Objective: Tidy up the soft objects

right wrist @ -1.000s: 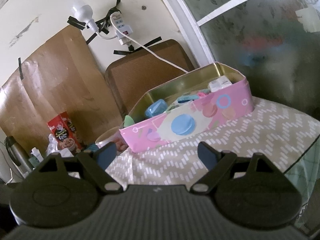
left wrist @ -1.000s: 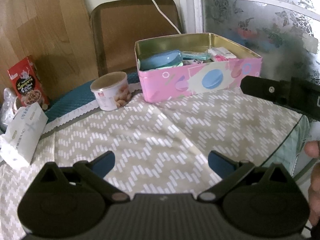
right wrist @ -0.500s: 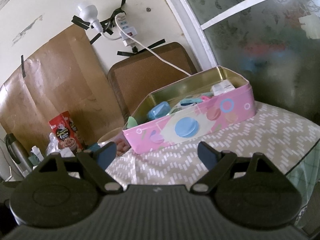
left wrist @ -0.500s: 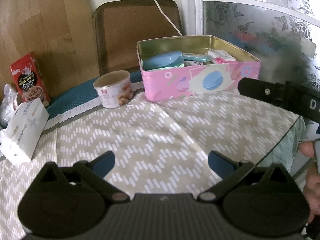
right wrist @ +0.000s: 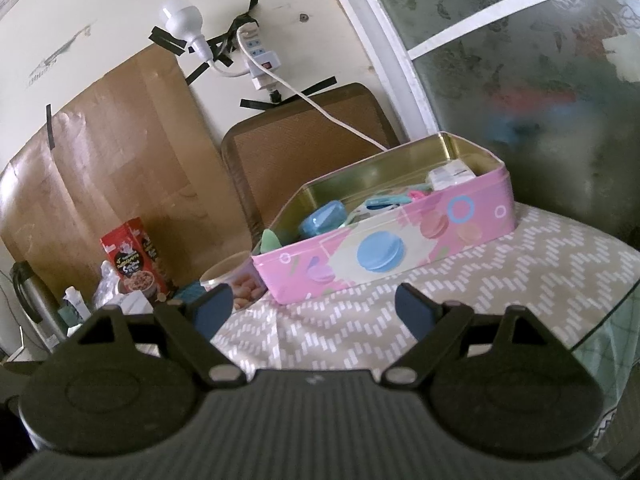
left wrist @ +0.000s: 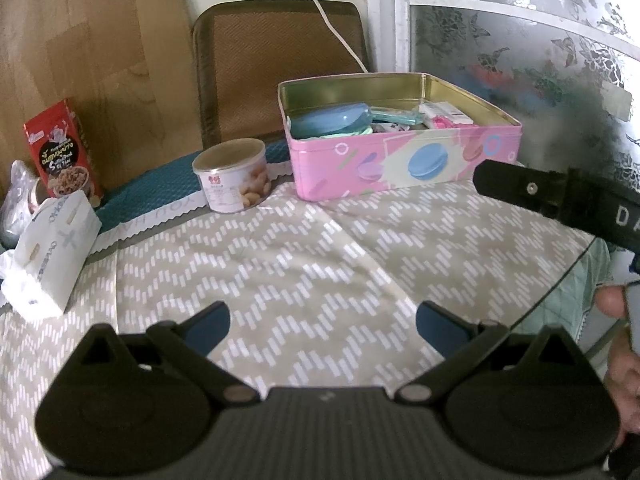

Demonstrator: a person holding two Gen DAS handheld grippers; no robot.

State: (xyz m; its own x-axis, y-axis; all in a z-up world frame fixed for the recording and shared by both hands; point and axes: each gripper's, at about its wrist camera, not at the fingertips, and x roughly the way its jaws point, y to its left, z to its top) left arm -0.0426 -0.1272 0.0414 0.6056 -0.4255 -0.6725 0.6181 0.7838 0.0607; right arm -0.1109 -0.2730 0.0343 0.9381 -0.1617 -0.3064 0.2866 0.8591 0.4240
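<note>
Both fingers (left wrist: 322,326) (right wrist: 314,307) wide apart, empty, pink tin (left wrist: 404,168) holding blue case (left wrist: 328,119), packets, lidded nut can (left wrist: 232,180) beside it

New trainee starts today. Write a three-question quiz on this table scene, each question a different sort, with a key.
1. True or false: the pink rectangular metal tin has its lid on.
2. What stands just left of the tin in the left wrist view? A) red cardboard snack box B) round nut can with white label C) white tissue pack
3. Fill in: both the left gripper and the right gripper are ____ and hold nothing.

Key: 1 false; 2 B; 3 open.
</note>
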